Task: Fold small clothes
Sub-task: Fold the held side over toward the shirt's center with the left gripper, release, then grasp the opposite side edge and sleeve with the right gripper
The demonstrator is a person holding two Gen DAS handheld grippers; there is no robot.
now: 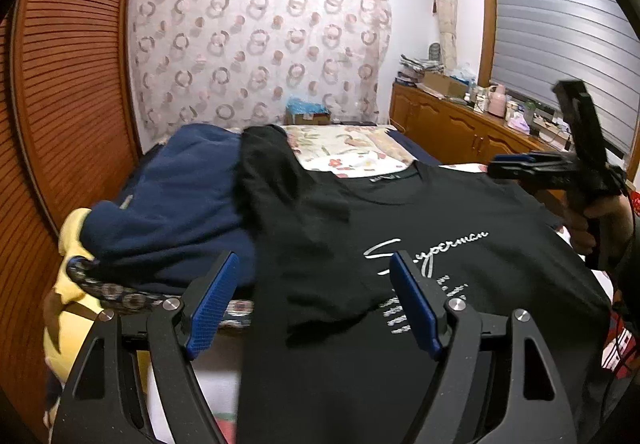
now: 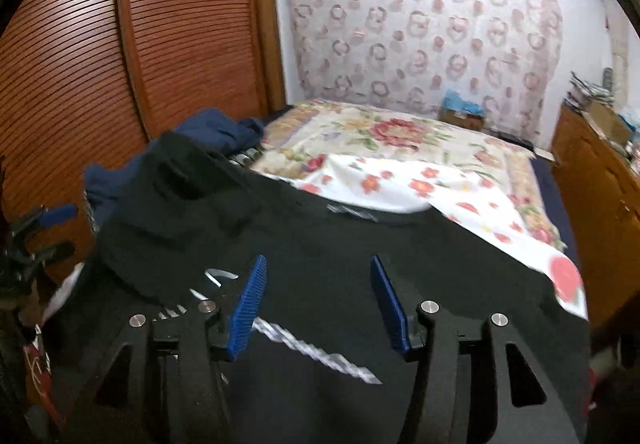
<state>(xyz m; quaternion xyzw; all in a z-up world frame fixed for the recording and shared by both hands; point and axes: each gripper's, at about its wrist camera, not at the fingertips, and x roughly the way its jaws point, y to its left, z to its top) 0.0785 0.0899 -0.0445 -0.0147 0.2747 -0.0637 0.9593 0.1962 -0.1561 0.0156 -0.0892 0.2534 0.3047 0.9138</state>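
Observation:
A black T-shirt [image 1: 500, 284] with white script print lies face up on the bed, collar to the far side. One sleeve [image 1: 280, 188] is folded inward over its chest. My left gripper [image 1: 314, 258] hovers open above the shirt's left part, nothing between its blue pads. My right gripper [image 2: 319, 260] stands open over the middle of the shirt [image 2: 440, 276], pads apart and empty. From the left wrist view the right gripper [image 1: 496, 168] shows side-on near the shirt's far right shoulder, held by a hand [image 1: 600, 220]. The left gripper [image 2: 70, 228] appears blurred at the left edge.
A navy garment [image 1: 180, 204] and a yellow one [image 1: 68, 308] are heaped to the left of the shirt. The floral bedspread [image 2: 400, 140] stretches beyond it. Louvred wooden wardrobe doors [image 2: 160, 44] stand on the left, a cluttered wooden cabinet [image 1: 460, 124] on the right.

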